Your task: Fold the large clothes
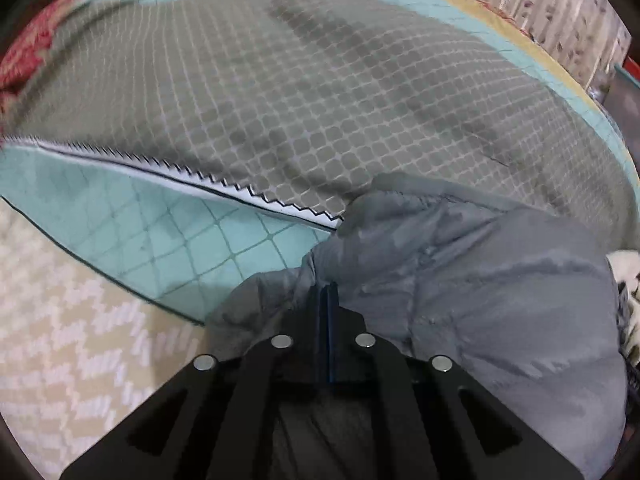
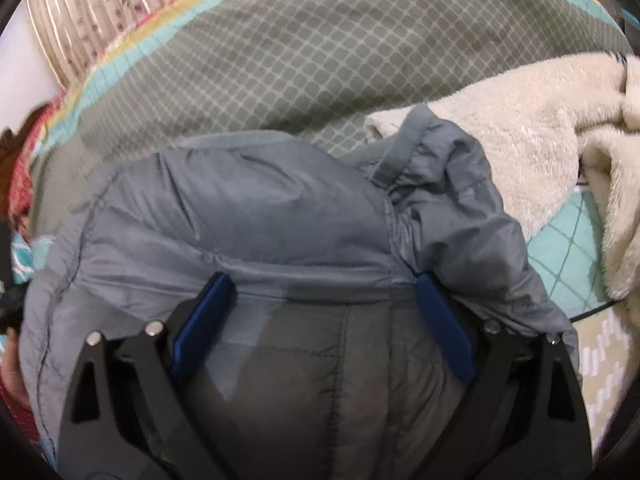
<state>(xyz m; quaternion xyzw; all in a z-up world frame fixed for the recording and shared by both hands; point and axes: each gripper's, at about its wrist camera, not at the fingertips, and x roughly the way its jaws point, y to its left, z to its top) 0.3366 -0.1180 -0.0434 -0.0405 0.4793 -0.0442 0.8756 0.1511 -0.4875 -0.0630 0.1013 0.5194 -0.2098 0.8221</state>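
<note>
A grey puffer jacket (image 1: 472, 276) lies bunched on the bed at the lower right of the left wrist view. My left gripper (image 1: 327, 292) is shut on an edge of the jacket, its blue pads pressed together over the fabric. In the right wrist view the same jacket (image 2: 248, 216) fills the middle and bottom, with a crumpled part at the right. My right gripper (image 2: 322, 284) is open, its blue fingers (image 2: 204, 320) spread wide just over the jacket's quilted surface, holding nothing.
The bed is covered by an olive lattice-patterned quilt (image 1: 320, 92) with a zigzag border over a teal sheet (image 1: 168, 232). A cream fleece blanket (image 2: 532, 120) lies heaped at the right. A curtain (image 2: 80, 12) hangs behind the bed. A beige patterned cover (image 1: 60, 340) shows lower left.
</note>
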